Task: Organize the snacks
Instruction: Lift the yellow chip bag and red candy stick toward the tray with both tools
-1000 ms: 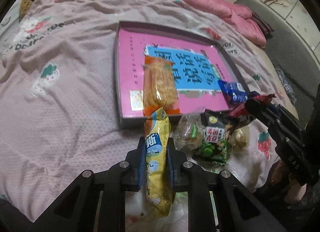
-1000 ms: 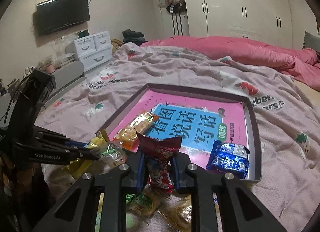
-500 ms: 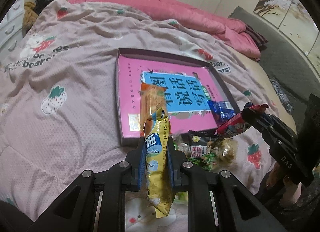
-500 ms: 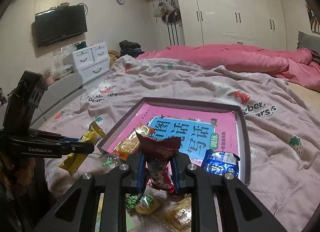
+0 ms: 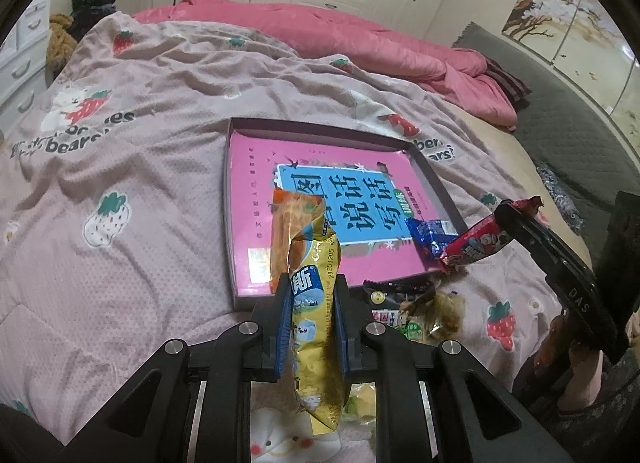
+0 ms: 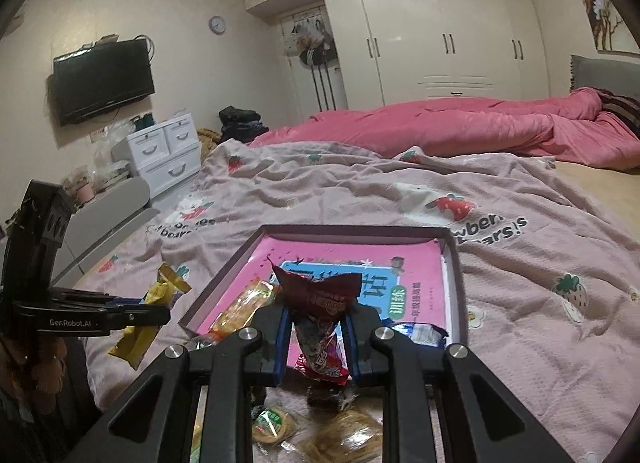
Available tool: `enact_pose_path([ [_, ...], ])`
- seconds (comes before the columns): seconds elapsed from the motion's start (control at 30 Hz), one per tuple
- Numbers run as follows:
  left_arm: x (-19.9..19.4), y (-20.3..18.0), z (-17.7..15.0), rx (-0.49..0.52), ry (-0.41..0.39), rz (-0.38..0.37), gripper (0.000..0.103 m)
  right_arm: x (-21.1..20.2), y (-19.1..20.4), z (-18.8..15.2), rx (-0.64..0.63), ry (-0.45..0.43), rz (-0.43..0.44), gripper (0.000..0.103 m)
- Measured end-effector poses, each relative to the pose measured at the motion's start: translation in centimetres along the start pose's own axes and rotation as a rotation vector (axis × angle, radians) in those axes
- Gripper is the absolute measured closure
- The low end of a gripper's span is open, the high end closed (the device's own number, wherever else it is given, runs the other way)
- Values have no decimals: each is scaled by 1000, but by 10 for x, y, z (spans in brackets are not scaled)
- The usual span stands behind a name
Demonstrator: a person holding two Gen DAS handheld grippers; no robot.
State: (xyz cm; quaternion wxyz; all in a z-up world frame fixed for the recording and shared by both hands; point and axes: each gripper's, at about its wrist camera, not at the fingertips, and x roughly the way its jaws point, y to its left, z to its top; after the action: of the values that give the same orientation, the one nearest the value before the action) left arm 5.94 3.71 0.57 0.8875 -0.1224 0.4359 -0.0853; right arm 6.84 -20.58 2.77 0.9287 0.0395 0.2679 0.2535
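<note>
Both snack packets have risen since the earlier frame and now hang clear above the bed, with more of the far wall and wardrobe showing in each view. Yellow packet (image 5: 316, 303) sits upright, clamped between the blue pads of the left gripper (image 5: 313, 295), above the near edge of the tray (image 5: 436, 179). Red packet (image 6: 320, 327) is pinched by the fingers (image 6: 282, 339) of the right gripper (image 6: 318, 337), held over the tray's near right corner. Inside the tray, on a pink book (image 5: 256, 191), lie an orange cracker packet (image 5: 288, 215) and a blue packet (image 5: 430, 235), well apart. Loose snacks (image 5: 416, 315) lie on the strawberry-print bedspread (image 5: 120, 167) just beside the tray's near edge; their number is hard to read, partly hidden by the fingers. Pink quilt (image 6: 440, 127) lies beyond.
</note>
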Motion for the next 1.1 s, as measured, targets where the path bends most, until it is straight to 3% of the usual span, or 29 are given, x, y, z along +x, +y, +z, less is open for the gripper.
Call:
enact_pose_path([
  [0.8, 24, -31, 27, 53, -58, -9, 84, 5, -22, 6, 100, -38, -8, 80],
  [1.1, 44, -44, 34, 74, -46, -20, 84, 10, -35, 4, 166, -35, 6, 80],
])
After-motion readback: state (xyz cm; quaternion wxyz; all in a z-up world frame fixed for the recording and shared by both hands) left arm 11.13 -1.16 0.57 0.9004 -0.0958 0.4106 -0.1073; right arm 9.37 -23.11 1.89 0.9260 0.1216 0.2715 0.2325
